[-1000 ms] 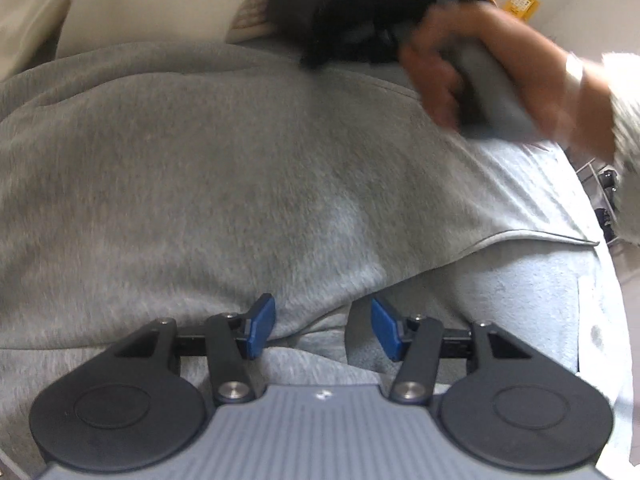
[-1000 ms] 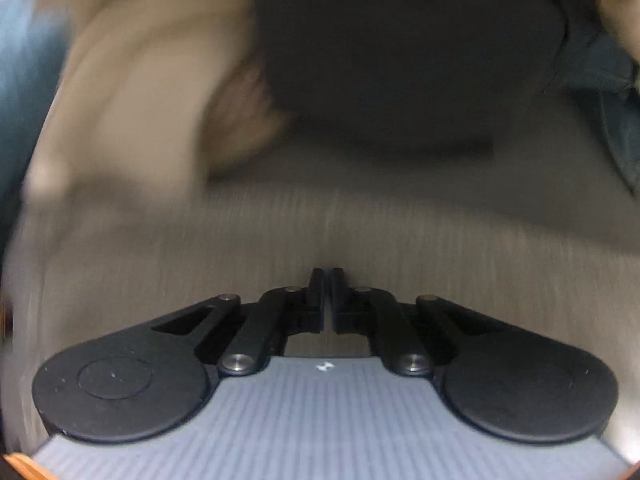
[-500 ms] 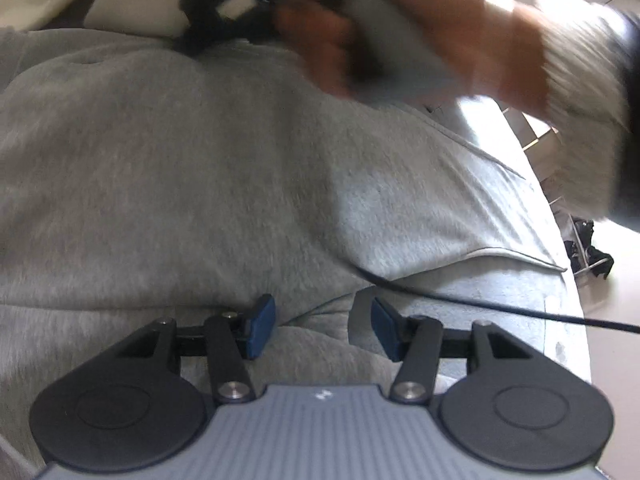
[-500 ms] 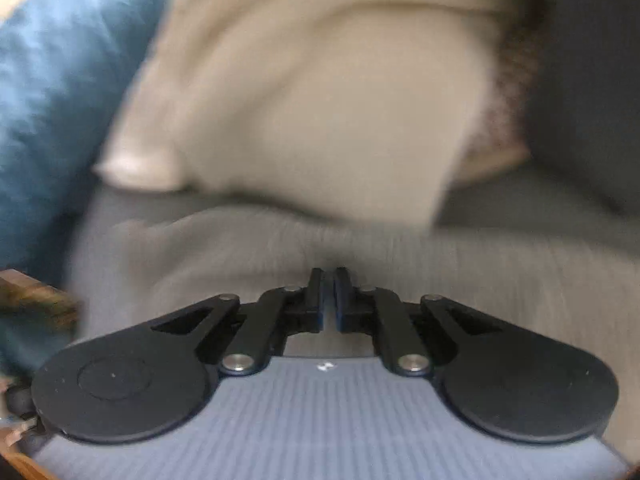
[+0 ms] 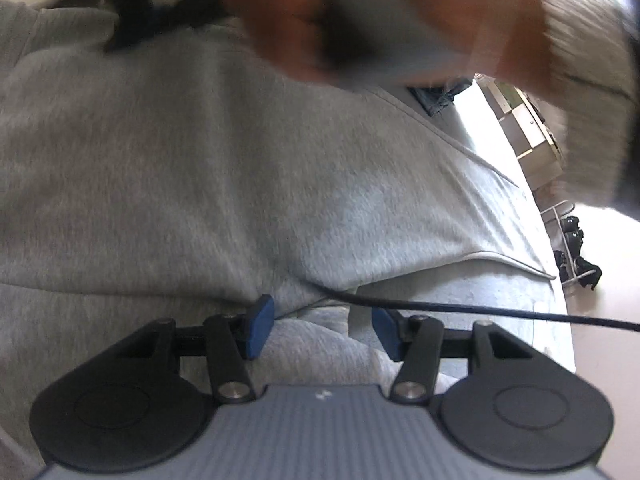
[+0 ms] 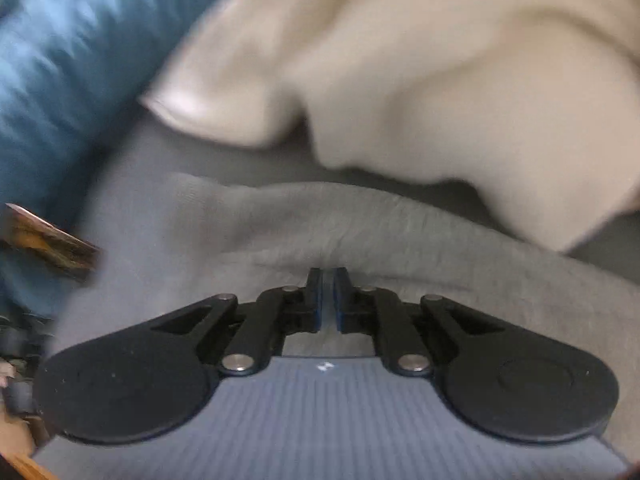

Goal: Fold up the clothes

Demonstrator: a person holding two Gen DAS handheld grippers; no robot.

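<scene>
A grey sweatshirt (image 5: pixel 208 168) lies spread on a grey surface and fills the left wrist view. My left gripper (image 5: pixel 322 330) is open, its blue pads either side of a fold of the grey fabric at the near edge. The right gripper body and the hand holding it (image 5: pixel 360 28) show blurred across the top of the left wrist view. In the right wrist view my right gripper (image 6: pixel 328 300) is shut with only a thin gap, resting at a rolled edge of the grey sweatshirt (image 6: pixel 360 220). I cannot tell if fabric is pinched.
A cream garment (image 6: pixel 440 80) and a blue cushion (image 6: pixel 60 60) lie beyond the sweatshirt's edge. A black cable (image 5: pixel 480 312) crosses in front of the left gripper. A wooden edge (image 6: pixel 48 244) sits at the left. Floor and a rack (image 5: pixel 560 220) lie to the right.
The right gripper and hand swept leftward across the sweatshirt's far side; its view shifted from a dark garment to the cream garment and blue cushion. The cable came in. The left gripper stayed open.
</scene>
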